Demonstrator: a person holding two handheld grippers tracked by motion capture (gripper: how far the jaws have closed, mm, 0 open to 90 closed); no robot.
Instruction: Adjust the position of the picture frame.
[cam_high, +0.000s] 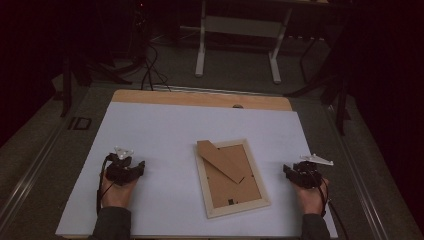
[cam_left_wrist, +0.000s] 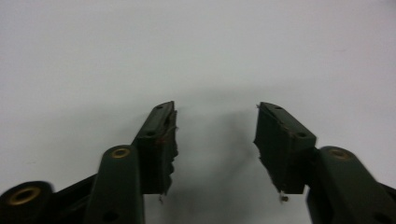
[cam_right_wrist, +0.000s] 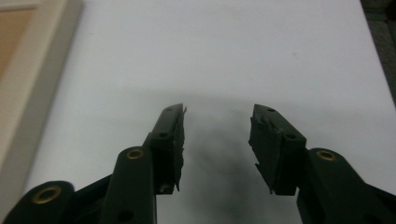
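I am looking down on a white worktop (cam_high: 150, 130) with a picture frame (cam_high: 231, 178) lying on it, back side up. The picture frame is sitting a bit right of the middle, at the near side, and it is turned a little crooked. Its rim is pale wood and its brown back board (cam_high: 235, 182) is facing up, with a brown stand flap (cam_high: 220, 160) lying across the far left corner. I am holding the left tool (cam_high: 141, 167) low at the near left of the worktop, well apart from the picture frame. In the left gripper view its two black jaws are standing wide apart with nothing between them, just bare white worktop under them. I am holding the right tool (cam_high: 287, 170) at the near right, near the right side of the picture frame but not touching it. In the right gripper view the right tool (cam_right_wrist: 217, 140) is also standing open and holding nothing, and the pale rim of the picture frame (cam_right_wrist: 35, 88) is showing at the left edge. Both hands are resting by the near edge.
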